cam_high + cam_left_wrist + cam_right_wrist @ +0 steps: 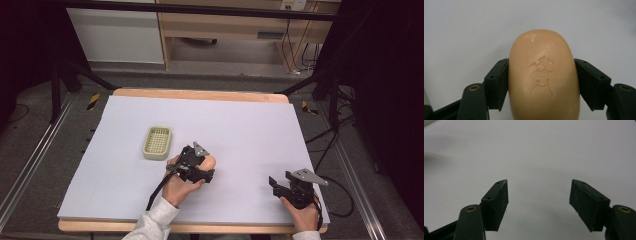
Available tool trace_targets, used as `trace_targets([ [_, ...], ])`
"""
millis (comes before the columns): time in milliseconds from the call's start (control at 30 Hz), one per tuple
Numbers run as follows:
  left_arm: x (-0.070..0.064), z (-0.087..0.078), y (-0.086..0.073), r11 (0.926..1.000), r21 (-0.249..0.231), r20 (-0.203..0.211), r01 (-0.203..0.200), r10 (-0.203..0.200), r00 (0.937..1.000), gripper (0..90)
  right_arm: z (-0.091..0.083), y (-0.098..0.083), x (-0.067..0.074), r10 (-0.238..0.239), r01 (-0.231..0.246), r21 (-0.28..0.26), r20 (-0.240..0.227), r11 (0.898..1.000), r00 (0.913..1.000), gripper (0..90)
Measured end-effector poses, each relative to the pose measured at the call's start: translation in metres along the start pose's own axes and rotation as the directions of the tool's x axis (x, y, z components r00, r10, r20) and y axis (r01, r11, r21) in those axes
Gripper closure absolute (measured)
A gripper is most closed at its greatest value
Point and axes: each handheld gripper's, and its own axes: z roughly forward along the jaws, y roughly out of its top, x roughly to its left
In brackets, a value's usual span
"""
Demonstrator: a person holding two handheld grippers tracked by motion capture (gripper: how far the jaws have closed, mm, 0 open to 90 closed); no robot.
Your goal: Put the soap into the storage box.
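Left gripper (206,169) is clamped on the soap (544,75): both pads press its sides in the left gripper view, one on each flank, no gap at either. Soap is a tan oval bar with characters stamped into its face (can't read them), long axis pointing away along the jaws. It sticks out past the pad tips and fills the space between them.

In the high view the soap (209,162) peeks out at the gripper's far end, above the table (250,125), just right of the basket (157,142) but apart from it. Whether it's touching the surface or lifted off, can't tell from these angles. The basket is a small pale green slotted tray, nothing visible in it.

Right gripper (278,186) sits near the table's front right corner, well apart from the soap. Its own view shows the two pads (496,203) standing apart with bare table between them, nothing held, nothing touching.

Left hand (180,187) grips the tool from behind, cable trailing back toward the sleeve.
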Motion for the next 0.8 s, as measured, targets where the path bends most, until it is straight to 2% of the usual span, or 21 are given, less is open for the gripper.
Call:
trace_targets([
  [300,0.009,-0.016,-0.003,0.9998,-0.017,-0.012,0.011,-0.011,0.9999,31.5,0.0,0.0,0.0,-0.001,0.001,-0.002,0.003,1.0,1.0,31.3],
  [567,0.017,-0.028,-0.009,0.9997,-0.023,-0.031,0.005,-0.006,0.9995,31.6,0.0,0.0,-0.001,0.0,0.0,0.0,0.005,1.0,1.0,31.2],
  [800,0.029,-0.038,-0.019,0.9989,-0.035,-0.046,0.03,-0.032,0.9984,31.6,0.0,-0.001,-0.001,-0.001,0.001,0.002,0.008,1.0,1.0,31.3],
])
